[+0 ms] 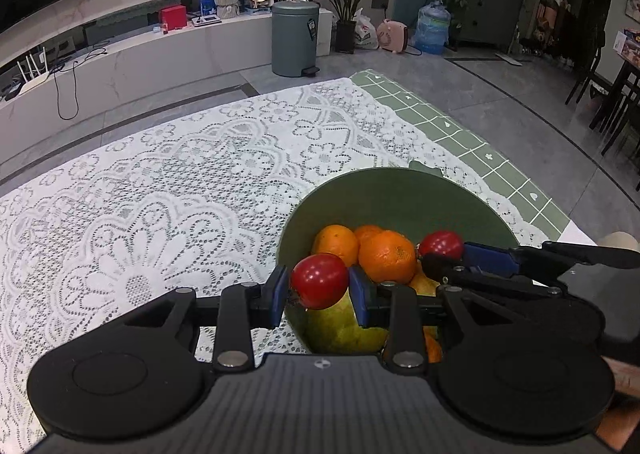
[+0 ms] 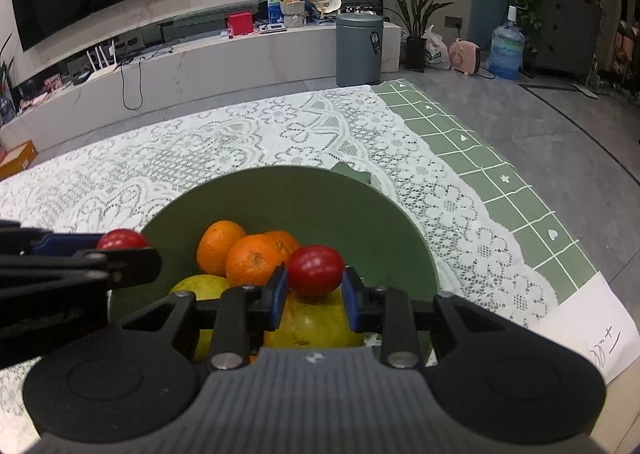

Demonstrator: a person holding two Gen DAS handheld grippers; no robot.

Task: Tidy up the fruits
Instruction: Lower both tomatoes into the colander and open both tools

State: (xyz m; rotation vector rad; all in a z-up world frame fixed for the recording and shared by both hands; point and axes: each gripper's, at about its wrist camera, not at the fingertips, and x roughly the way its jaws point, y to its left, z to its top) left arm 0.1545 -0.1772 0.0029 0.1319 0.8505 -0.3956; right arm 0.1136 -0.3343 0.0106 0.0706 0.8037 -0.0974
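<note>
A green bowl (image 1: 404, 193) (image 2: 320, 193) stands on the lace cloth and holds several oranges (image 1: 386, 256) (image 2: 256, 264) and yellow-green fruits (image 1: 340, 328) (image 2: 316, 320). My left gripper (image 1: 320, 294) is shut on a small red fruit (image 1: 319, 280), held over the bowl's near left rim. My right gripper (image 2: 314, 292) is shut on another small red fruit (image 2: 315, 270), held above the fruits in the bowl. Each gripper shows in the other's view with its red fruit: the right gripper's fruit (image 1: 442, 245) and the left gripper's fruit (image 2: 122, 240).
A white lace cloth (image 1: 160, 193) covers the table over a green grid cloth (image 1: 460, 133), whose right edge drops to the floor. A white paper (image 2: 600, 334) lies at the table's right corner. A grey bin (image 1: 295, 37) and TV bench stand beyond.
</note>
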